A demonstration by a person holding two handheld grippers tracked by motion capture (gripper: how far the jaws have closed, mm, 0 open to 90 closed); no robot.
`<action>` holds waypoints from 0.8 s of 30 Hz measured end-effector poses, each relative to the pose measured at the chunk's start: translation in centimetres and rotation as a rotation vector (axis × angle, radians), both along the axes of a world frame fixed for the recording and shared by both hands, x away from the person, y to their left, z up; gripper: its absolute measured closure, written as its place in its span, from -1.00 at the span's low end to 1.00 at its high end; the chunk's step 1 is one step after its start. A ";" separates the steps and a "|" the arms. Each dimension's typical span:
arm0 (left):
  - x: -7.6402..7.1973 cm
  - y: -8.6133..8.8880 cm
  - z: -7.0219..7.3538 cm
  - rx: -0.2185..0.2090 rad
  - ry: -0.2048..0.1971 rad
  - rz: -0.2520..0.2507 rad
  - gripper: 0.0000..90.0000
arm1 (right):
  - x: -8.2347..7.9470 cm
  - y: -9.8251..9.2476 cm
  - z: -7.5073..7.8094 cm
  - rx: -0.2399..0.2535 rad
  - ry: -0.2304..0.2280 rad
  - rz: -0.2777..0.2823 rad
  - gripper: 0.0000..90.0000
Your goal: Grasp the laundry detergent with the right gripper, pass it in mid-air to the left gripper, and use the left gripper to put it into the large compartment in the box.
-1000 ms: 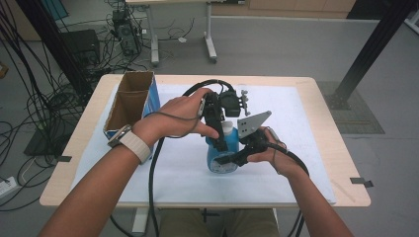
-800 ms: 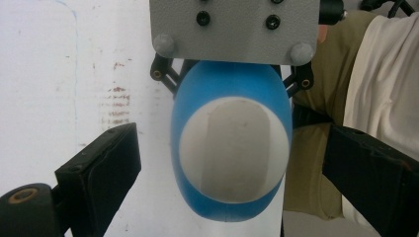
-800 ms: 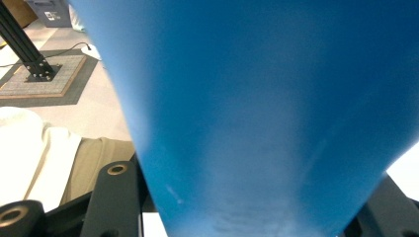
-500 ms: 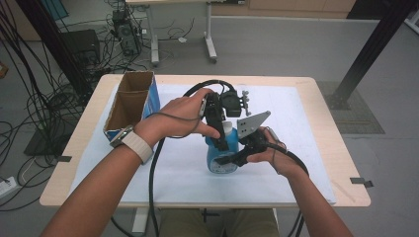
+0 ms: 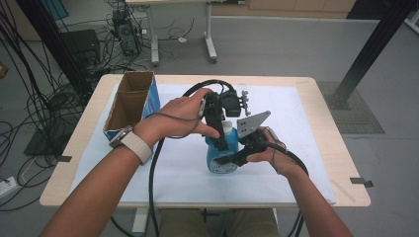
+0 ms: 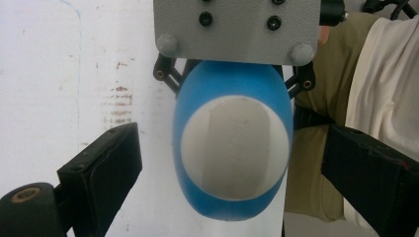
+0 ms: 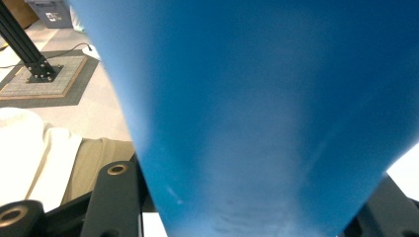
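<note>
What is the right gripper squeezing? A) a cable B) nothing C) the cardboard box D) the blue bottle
D: in the high view the right gripper has its jaws closed on the lower body of the blue bottle, and in the right gripper view the bottle's blue side sits between the two black jaws.

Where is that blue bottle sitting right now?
In the high view, the blue bottle stands upright near the middle of the white-covered table, right of the open cardboard box, clamped by the right gripper, with the left gripper above its top.
</note>
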State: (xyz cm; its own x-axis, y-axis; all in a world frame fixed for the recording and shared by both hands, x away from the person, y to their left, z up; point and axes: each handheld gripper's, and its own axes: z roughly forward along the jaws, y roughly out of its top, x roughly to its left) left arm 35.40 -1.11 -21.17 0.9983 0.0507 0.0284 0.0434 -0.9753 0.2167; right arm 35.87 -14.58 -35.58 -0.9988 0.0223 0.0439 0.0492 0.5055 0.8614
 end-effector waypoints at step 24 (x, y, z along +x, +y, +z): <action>0.0 -0.1 -0.1 0.009 -0.010 0.005 -0.80 | 0.2 -0.4 0.1 0.007 -0.002 -0.010 -0.04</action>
